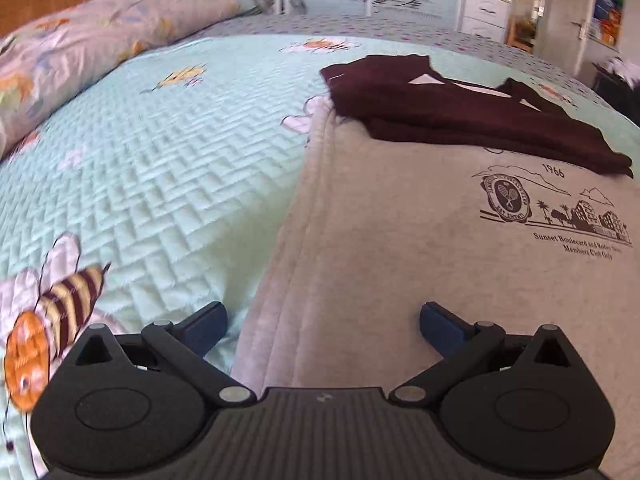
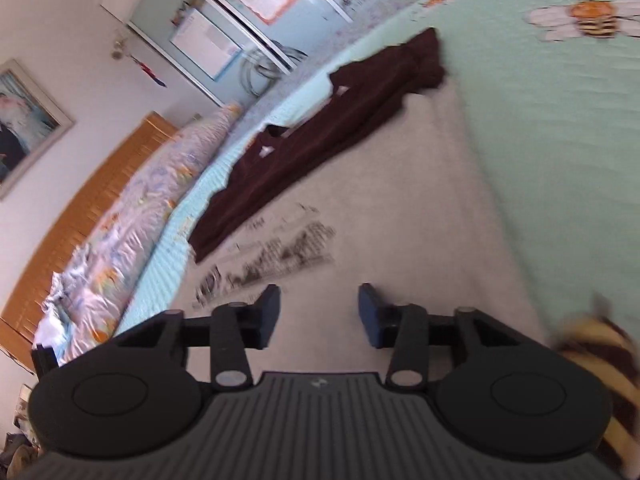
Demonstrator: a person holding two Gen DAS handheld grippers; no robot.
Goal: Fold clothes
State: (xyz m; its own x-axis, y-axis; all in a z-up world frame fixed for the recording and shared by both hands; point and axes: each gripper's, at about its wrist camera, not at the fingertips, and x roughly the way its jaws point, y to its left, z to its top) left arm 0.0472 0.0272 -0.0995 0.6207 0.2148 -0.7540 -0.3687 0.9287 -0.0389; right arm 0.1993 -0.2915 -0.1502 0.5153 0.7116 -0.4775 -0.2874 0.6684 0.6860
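The left gripper (image 1: 323,322) was spread wide over the grey shirt's (image 1: 420,248) folded edge. The right gripper (image 2: 319,316) was parted, empty. A maroon garment (image 1: 460,112) overlapped the shirt on the quilt (image 1: 180,152).

Grey printed sweatshirt (image 1: 400,240) flat, folded maroon garment (image 1: 460,108) overlapping — far edge

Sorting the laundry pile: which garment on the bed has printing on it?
The grey sweatshirt, printed with a black club crest; the maroon garment lying over its far end is plain.
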